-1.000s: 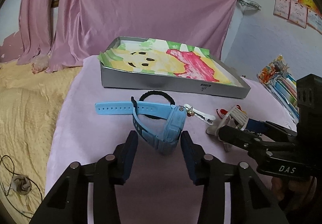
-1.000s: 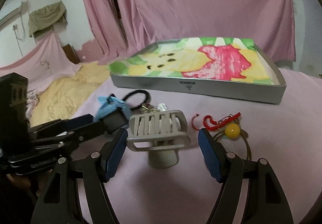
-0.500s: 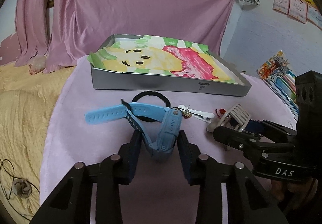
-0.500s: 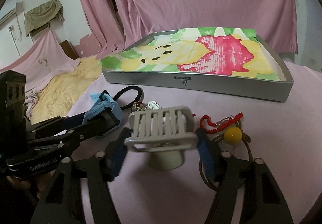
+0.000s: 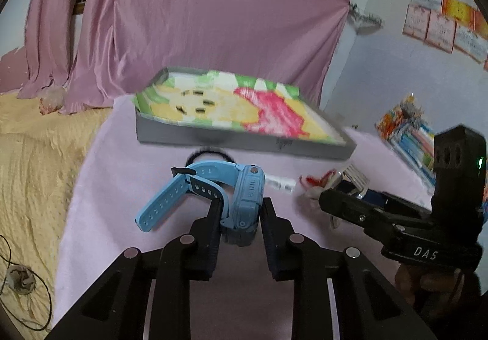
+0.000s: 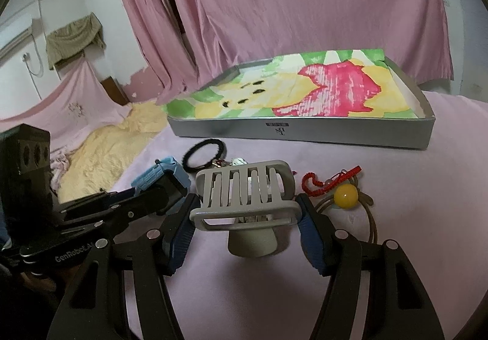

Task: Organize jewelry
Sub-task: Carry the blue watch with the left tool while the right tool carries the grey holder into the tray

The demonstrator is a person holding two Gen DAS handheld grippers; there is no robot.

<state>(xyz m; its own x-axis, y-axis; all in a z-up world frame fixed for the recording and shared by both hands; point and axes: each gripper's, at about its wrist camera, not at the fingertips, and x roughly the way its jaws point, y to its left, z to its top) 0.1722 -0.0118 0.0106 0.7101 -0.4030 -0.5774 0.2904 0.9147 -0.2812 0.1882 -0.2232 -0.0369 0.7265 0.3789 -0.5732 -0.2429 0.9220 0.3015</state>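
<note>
My left gripper [image 5: 239, 215] is shut on a blue watch [image 5: 244, 187] and holds it lifted off the pink cloth, strap hanging left. My right gripper [image 6: 247, 215] is shut on a grey claw hair clip [image 6: 245, 192], seen in the left wrist view [image 5: 353, 175] too. The left gripper and watch [image 6: 164, 176] show at the left of the right wrist view. A grey tray [image 6: 305, 134] lined with a bright flower print stands behind; it also shows in the left wrist view [image 5: 244, 141].
On the pink cloth lie a black hair tie [image 6: 204, 153], a red cord [image 6: 323, 179], a yellow bead on a brown cord [image 6: 345, 195] and a small white clip [image 5: 279, 181]. A yellow blanket [image 5: 36, 163] lies left; books [image 5: 411, 132] stand right.
My left gripper closed on the watch and lifted it, its strap now drooping. My right gripper closed on the hair clip and raised it slightly.
</note>
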